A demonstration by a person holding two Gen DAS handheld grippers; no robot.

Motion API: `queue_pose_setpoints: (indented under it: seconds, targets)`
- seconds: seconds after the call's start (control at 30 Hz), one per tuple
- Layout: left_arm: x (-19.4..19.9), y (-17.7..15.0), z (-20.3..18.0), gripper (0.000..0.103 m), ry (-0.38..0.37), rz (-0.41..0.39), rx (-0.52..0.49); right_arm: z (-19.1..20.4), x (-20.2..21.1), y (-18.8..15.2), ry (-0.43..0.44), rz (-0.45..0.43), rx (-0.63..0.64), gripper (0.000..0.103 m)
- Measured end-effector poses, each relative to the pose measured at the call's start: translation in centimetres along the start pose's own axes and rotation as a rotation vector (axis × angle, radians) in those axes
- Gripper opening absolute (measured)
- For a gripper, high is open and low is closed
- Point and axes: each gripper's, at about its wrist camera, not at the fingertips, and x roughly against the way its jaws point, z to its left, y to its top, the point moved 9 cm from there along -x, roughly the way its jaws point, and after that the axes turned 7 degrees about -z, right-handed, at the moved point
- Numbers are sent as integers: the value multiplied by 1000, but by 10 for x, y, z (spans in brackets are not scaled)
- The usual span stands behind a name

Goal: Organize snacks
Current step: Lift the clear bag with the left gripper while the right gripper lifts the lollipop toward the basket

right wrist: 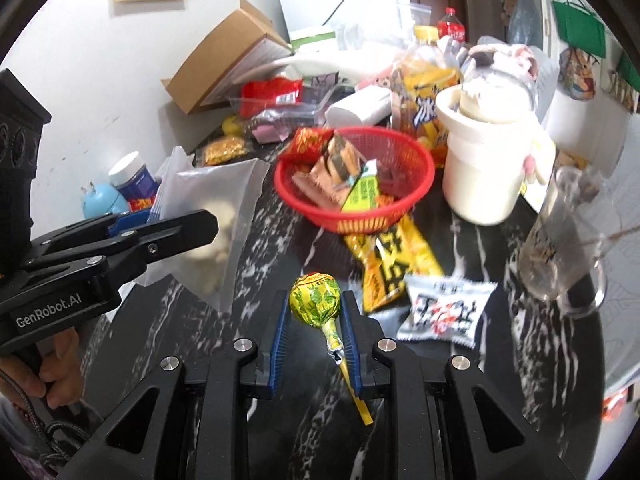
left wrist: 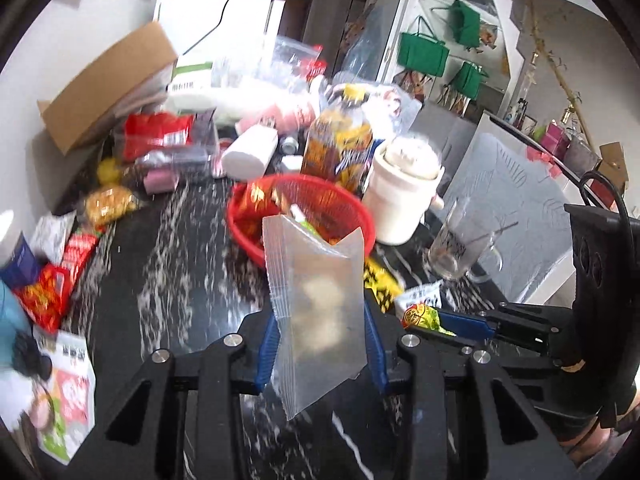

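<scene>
The left tool [left wrist: 320, 344] is clamped on a translucent snack packet [left wrist: 318, 312], gripped by its side edges so that it stands upright at the centre of the left wrist view, clear of the dark marbled table [left wrist: 180, 280]; this hold probably serves for carrying it to the red basket [left wrist: 240, 220] just behind it, which already contains several wrapped snacks. The right tool [right wrist: 314, 328] is closed on a lollipop [right wrist: 316, 300] in a yellow-green wrapper, the pads bearing on the wrapped neck below the head, so the stick trails toward the lower edge of the right wrist view. A yellow snack bag [right wrist: 384, 264] and a white snack packet [right wrist: 444, 312] lie loose on the table to the right of the lollipop, not yet sorted. The translucent packet's contents show only as a pale blurred mass. The packet hides part of the basket, and motion blur makes most labels unreadable. A white ceramic pot [right wrist: 484, 168] stands just right of the basket.
</scene>
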Motion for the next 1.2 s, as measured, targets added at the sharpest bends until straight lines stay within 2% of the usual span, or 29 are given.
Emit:
queue_pose_setpoints:
  seconds: [0.03, 0.37, 0.57, 0.83, 0.97, 1.1, 1.2]
  targets:
    - [-1, 5, -1, 37, -3, -10, -4, -1, 0, 3, 1, -6, 3, 25]
    - [-19, 58, -4, 37, -22, -91, -16, -13, -8, 49, -2, -72, 25, 24]
    - [-43, 88, 0, 37, -27, -114, -25, -23, -20, 80, -18, -100, 37, 25]
    - [-87, 111, 20, 37, -1, -91, 3, -40, -50, 107, -53, -107, 50, 25]
    - [-113, 117, 26, 37, -14, -64, -2, -50, -68, 114, -71, -94, 46, 25]
    - [-135, 115, 34, 37, -26, -29, 6, -59, -83, 117, -99, -85, 33, 25]
    - [-149, 104, 41, 37, -6, 16, 5, -65, -96, 112, -106, -66, 7, 25]
